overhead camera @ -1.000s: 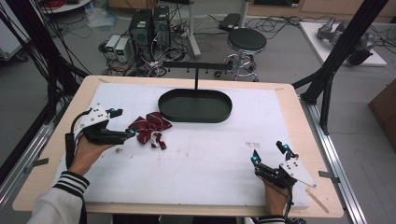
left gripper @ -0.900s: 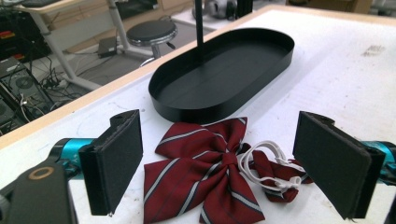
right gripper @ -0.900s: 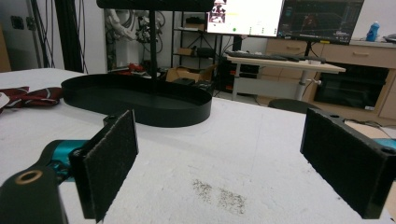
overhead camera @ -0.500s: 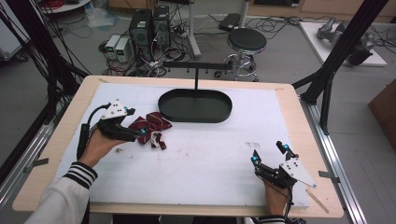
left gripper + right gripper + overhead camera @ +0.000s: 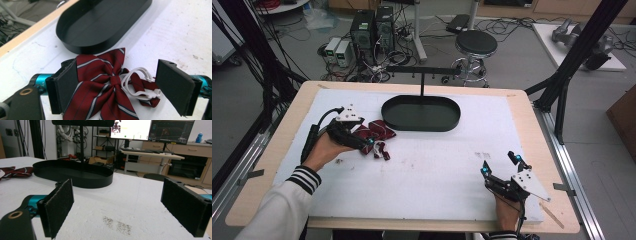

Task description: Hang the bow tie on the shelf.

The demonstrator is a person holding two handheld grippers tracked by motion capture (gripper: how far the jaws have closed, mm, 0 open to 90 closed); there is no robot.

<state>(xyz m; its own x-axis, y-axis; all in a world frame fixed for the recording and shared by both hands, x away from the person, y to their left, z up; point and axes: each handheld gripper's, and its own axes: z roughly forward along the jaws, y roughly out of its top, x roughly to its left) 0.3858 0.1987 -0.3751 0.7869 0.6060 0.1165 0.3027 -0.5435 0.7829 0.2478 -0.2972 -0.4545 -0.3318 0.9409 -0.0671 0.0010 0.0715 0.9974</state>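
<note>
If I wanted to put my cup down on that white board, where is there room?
The widest bare patch lies between the black oval tray and the right gripper, running to the right edge. It is crowded at the left, where the left gripper straddles the striped bow tie.

My wooden table (image 5: 272, 165) carries a white foam sheet (image 5: 437, 165); on it lie a black oval tray (image 5: 421, 114) and a maroon striped bow tie (image 5: 379, 131).

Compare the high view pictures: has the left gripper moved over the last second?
Yes. The left gripper has moved forward and rightward, closer to the black tray, and its open jaws now straddle the bow tie.
</note>
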